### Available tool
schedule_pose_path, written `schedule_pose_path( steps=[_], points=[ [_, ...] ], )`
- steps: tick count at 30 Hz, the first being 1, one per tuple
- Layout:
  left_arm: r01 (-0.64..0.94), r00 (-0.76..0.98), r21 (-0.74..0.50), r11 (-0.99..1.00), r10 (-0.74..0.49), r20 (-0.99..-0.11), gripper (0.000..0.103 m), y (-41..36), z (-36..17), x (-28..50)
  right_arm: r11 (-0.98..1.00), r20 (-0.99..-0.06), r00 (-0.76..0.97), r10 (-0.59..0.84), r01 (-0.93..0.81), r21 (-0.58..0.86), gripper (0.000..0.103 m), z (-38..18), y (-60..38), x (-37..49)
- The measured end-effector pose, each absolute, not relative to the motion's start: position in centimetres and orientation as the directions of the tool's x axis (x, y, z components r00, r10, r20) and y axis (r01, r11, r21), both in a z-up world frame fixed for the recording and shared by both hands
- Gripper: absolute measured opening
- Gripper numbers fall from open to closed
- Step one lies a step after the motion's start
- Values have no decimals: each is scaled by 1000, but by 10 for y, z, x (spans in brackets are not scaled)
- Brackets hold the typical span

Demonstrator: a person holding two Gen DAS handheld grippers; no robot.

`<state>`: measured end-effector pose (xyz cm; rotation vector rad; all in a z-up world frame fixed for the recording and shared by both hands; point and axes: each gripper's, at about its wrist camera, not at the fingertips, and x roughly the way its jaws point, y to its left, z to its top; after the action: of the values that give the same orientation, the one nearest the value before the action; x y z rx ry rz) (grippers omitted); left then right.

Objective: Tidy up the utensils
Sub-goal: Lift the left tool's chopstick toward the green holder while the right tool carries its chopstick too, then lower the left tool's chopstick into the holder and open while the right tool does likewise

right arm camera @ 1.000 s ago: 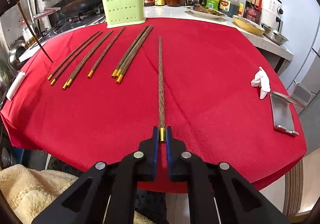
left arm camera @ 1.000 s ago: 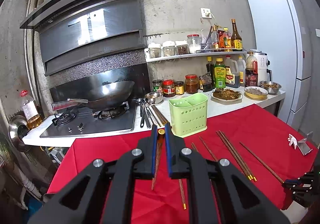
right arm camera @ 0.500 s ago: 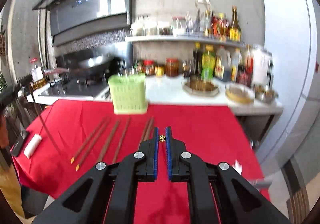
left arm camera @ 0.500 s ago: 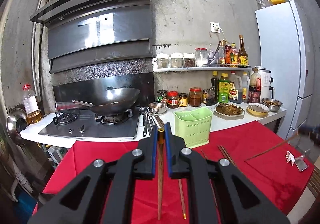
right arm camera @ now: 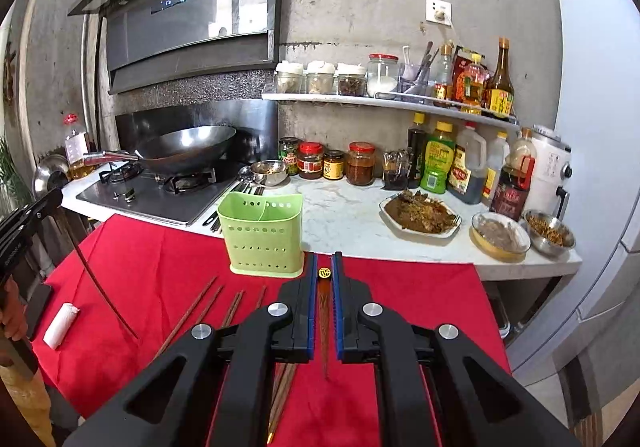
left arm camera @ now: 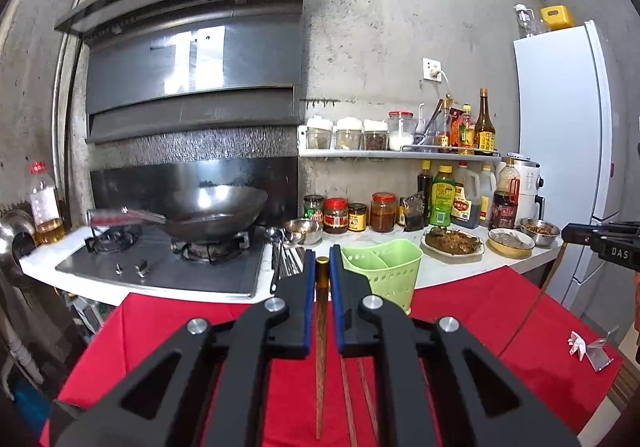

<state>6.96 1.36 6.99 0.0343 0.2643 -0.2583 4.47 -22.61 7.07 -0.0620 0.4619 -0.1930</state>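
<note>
A tall white fridge (left arm camera: 560, 151) stands at the right end of the room, and a dark range hood (left arm camera: 192, 59) hangs over the wok (left arm camera: 216, 213) on the stove at the left end of the counter (right arm camera: 344, 215). Bottles and jars line the counter's back edge and the shelf (right arm camera: 384, 100) above it. In front, a table under a red cloth (right arm camera: 160, 259) meets the counter's front edge. A pale green utensil holder (right arm camera: 262, 233) stands at the cloth's far edge, right against the counter. Loose chopsticks (right arm camera: 188, 315) lie on the cloth just in front of the holder, toward the near left corner, near a small white roll (right arm camera: 61, 326).

The left gripper (left arm camera: 322, 267) is clenched on one chopstick (left arm camera: 321, 347), pinched near its gold-capped top so that it hangs point down above the cloth. The right gripper (right arm camera: 324, 267) grasps a second chopstick (right arm camera: 324, 327) the same way, its cap between the blue pads, tip dangling over the cloth.
</note>
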Motion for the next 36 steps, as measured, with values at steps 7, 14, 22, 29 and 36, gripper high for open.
schedule_pose_path(
  steps=[7, 14, 22, 29, 36],
  points=[
    [226, 934, -15, 974, -221, -280, 7, 27, 57, 74, 972, -422, 878, -226, 177, -151, 8, 64, -221, 51],
    [241, 902, 12, 970, -220, -372, 7, 24, 44, 78, 976, -486, 847, -216, 165, -146, 7, 35, -224, 62],
    [229, 879, 46, 972, -186, -438, 8, 21, 25, 83, 975, -512, 831, -219, 165, -148, 7, 14, -222, 63],
    [224, 889, 47, 973, -184, -418, 7, 25, 28, 79, 976, -497, 841, -212, 163, -141, 7, 18, -222, 62],
    [258, 915, -2, 966, -245, -320, 7, 11, 72, 118, 981, -432, 882, -191, 154, -120, 7, 57, -225, 94]
  ],
)
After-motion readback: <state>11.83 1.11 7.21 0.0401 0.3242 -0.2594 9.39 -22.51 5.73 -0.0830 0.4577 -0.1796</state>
